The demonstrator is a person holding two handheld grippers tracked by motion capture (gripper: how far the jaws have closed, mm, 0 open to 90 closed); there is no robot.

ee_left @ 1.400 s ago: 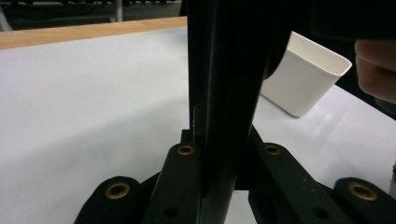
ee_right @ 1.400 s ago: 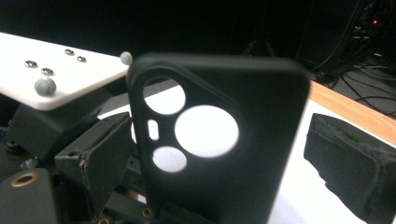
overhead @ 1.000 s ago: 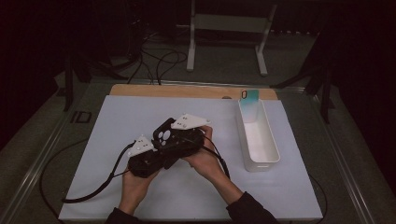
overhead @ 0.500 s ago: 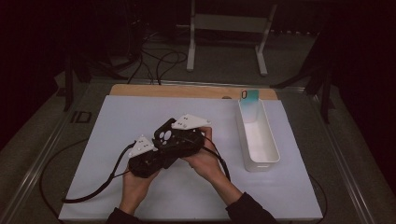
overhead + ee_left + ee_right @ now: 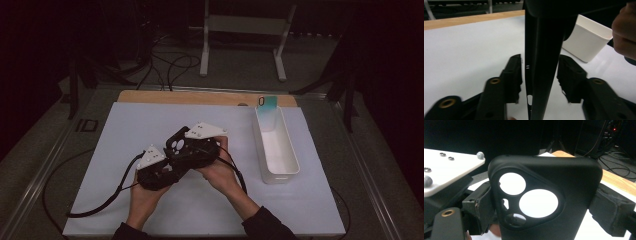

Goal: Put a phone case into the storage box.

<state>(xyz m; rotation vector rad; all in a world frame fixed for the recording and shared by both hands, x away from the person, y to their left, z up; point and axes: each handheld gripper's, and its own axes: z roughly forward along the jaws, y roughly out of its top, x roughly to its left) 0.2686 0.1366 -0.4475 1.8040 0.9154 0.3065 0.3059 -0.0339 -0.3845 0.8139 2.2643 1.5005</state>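
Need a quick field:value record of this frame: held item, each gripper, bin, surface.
held item: black phone case, camera cutouts showing, held above the table
right gripper: jaws pressed on both side edges of the case
left gripper: jaws open, case edge standing between them, gaps on both sides
hands: both grippers together near table centre
bin: white tray, to the person's right of the hands, looks empty
card: small teal item upright at the tray's far end
surface: white mat on a wooden board
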